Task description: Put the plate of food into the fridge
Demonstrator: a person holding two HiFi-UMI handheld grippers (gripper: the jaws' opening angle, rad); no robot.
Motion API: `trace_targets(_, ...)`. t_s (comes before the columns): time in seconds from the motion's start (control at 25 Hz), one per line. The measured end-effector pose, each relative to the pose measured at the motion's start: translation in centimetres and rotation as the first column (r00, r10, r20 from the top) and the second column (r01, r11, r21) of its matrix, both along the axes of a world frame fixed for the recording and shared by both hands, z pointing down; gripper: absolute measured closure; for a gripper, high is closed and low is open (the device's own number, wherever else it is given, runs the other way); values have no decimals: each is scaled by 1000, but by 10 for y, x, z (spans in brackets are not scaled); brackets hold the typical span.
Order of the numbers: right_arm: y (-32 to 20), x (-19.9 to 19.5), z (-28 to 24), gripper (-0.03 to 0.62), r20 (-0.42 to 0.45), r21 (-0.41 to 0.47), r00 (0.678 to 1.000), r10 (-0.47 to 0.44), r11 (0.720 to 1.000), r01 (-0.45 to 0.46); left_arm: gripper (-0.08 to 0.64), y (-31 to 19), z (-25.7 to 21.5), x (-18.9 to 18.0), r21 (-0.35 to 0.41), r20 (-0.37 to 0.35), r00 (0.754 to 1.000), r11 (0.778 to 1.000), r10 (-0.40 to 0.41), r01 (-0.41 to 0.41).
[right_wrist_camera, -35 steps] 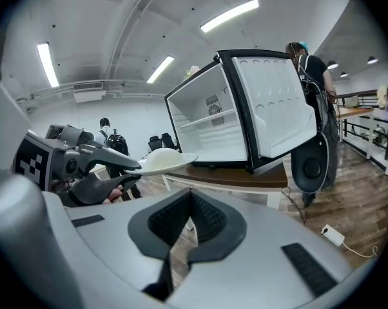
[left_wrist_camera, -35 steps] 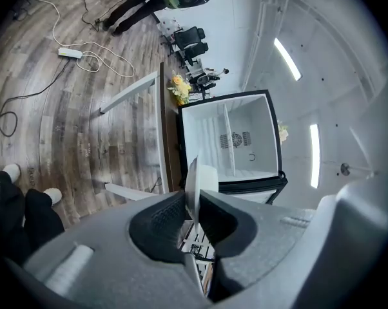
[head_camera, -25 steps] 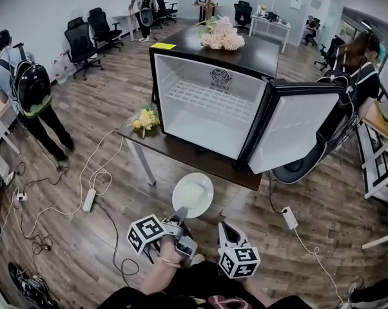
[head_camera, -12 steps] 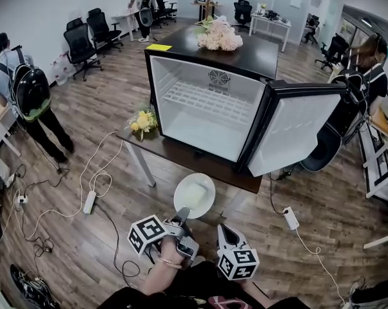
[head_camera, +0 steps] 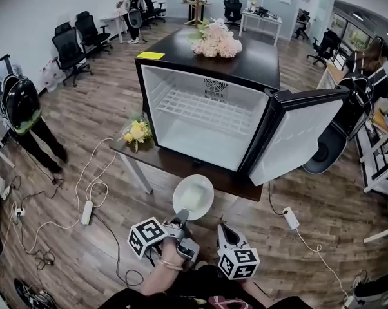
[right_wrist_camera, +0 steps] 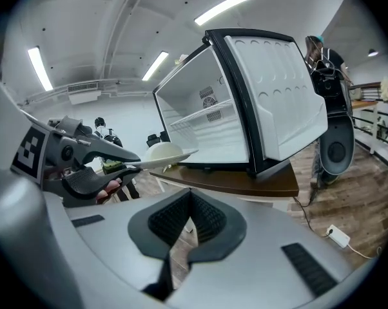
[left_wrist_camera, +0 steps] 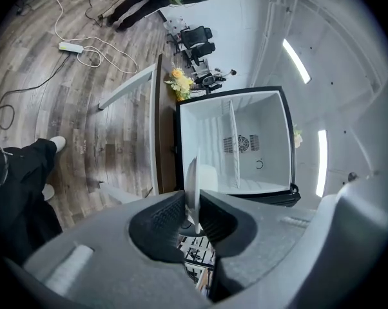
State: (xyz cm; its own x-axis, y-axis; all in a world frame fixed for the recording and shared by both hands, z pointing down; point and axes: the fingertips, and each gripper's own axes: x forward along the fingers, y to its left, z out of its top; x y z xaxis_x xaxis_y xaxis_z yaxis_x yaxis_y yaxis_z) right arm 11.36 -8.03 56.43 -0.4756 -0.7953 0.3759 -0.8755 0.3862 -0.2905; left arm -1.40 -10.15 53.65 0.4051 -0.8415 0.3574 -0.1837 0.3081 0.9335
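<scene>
1. the fridge (head_camera: 207,118) stands on the table (head_camera: 174,161), its door open, near the front edge.
2. the plate of food (head_camera: 193,197) hangs just off that edge, mid-carry; next it needs lifting in level.
3. the left gripper (head_camera: 181,219) clamps its rim; the right gripper (head_camera: 225,229) is closed, empty.

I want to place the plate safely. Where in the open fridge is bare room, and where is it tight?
Free: the fridge floor under the wire shelf, and the shelf itself; both look bare. Tight: the table strip before the fridge, narrow, with yellow flowers at its left end and the open door over its right end.
</scene>
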Motion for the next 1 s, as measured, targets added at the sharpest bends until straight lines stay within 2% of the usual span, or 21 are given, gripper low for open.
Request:
trace_targets(0.48,-75,-39,0,584,26,-14,993,115,993,-115,503,-65,-6,-21,4,17,988,988,156,-156)
trace_targets(1.0,-107,-105,16,584,67,-80,974,219,974,-213,505,-103,-19,-65,8,1,960,960,280,-280)
